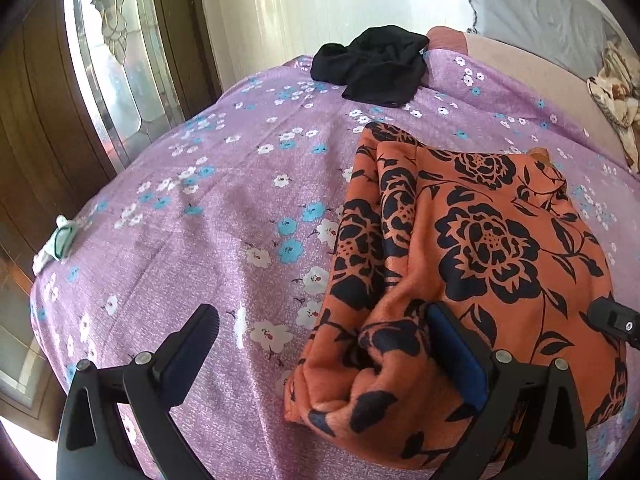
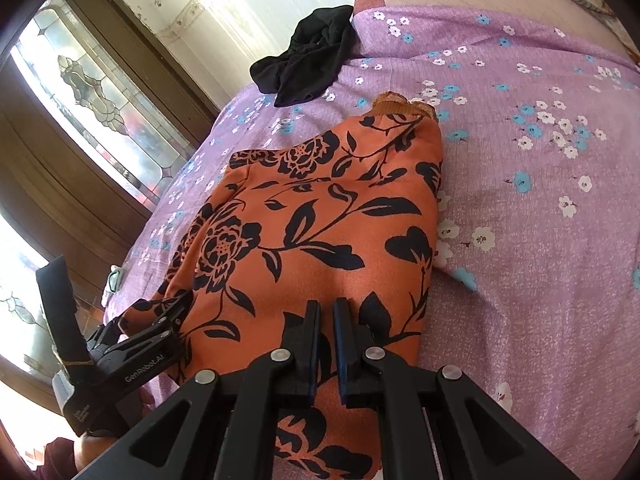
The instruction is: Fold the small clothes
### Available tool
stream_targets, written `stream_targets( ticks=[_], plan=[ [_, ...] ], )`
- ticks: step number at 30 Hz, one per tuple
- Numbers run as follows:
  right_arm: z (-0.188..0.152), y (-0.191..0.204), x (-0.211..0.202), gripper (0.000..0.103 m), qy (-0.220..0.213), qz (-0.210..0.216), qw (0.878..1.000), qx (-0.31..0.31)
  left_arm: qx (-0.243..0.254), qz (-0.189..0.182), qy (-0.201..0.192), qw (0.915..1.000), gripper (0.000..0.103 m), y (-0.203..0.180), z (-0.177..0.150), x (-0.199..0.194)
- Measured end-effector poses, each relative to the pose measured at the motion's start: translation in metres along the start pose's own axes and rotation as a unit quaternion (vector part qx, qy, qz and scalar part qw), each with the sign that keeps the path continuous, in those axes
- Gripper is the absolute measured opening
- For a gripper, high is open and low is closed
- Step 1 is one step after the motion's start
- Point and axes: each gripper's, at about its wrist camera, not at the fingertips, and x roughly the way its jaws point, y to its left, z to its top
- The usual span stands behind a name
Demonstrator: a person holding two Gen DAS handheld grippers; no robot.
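R gripper (image 2: 326, 312): jaws narrow, nearly together, only a thin slit between pads; tips sit over the near end of the orange cloth (image 2: 312, 220), can't tell if any fabric is pinched in the slit. L gripper (image 1: 324, 328): jaws wide; one finger over bare sheet, the other against a raised fold at the cloth's near L corner, bunched edge lying between the fingers, not clamped. In R wrist view the L gripper body shows at lower left, on the cloth's L edge, w/ a bit of the person's hand under it. Cloth: orange w/ black rose print, folded into a long stack, lying on the bed, long axis running away from both cams; one side folded over on top, frayed orange hem at the far end. Bed covered w/ purple sheet (image 1: 224, 200), white/blue flower print. Black garment (image 1: 372, 66) crumpled at the far edge of the sheet, well apart from the orange cloth. Small white-green item (image 1: 58, 242) at the sheet's L edge. Behind the bed: wooden door w/ leaded glass (image 2: 92, 92).
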Motion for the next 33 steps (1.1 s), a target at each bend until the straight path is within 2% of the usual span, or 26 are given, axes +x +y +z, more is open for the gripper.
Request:
stream_targets(
  ticks=[7,11,14,17,20,26,29,31,32,33],
  plan=[
    [-0.006,-0.005,-0.009,0.01,0.001,0.017,1.0,0.014,0.018,0.015,-0.007,0.9997,0.103,-0.003,0.0,-0.003],
    [-0.009,0.004,-0.025,0.01,0.0,0.002,1.0,0.001,0.037,0.023,0.002,0.9991,0.103,-0.003,0.005,-0.012],
    [-0.013,0.013,-0.034,0.012,-0.005,-0.005,1.0,-0.022,0.044,0.031,-0.005,0.9985,0.103,0.004,0.009,-0.025],
    [-0.017,0.015,-0.033,0.012,0.0,-0.012,1.0,-0.029,0.021,0.019,0.0,0.9996,0.103,0.015,0.01,-0.027],
    [-0.018,0.011,-0.022,0.011,0.014,-0.012,1.0,-0.023,0.033,0.009,0.048,0.9983,0.103,0.012,0.004,-0.006],
    [-0.011,0.003,-0.025,0.011,0.017,0.019,1.0,0.001,0.026,0.0,0.038,0.9989,0.103,0.019,0.017,-0.015],
    [-0.005,-0.005,-0.034,0.014,0.003,0.047,0.998,0.028,0.017,-0.021,0.03,0.9992,0.103,0.025,0.031,-0.021],
    [0.0,-0.012,-0.04,0.024,-0.013,0.06,0.997,0.047,0.019,-0.045,0.036,0.9982,0.103,0.028,0.044,-0.019],
    [0.001,-0.014,-0.041,0.045,-0.018,0.062,0.996,0.055,0.023,-0.059,0.042,0.9972,0.103,0.026,0.05,-0.018],
    [0.002,-0.02,-0.045,0.079,-0.029,0.066,0.995,0.075,0.025,-0.067,0.045,0.9964,0.103,0.025,0.053,-0.015]
  ],
)
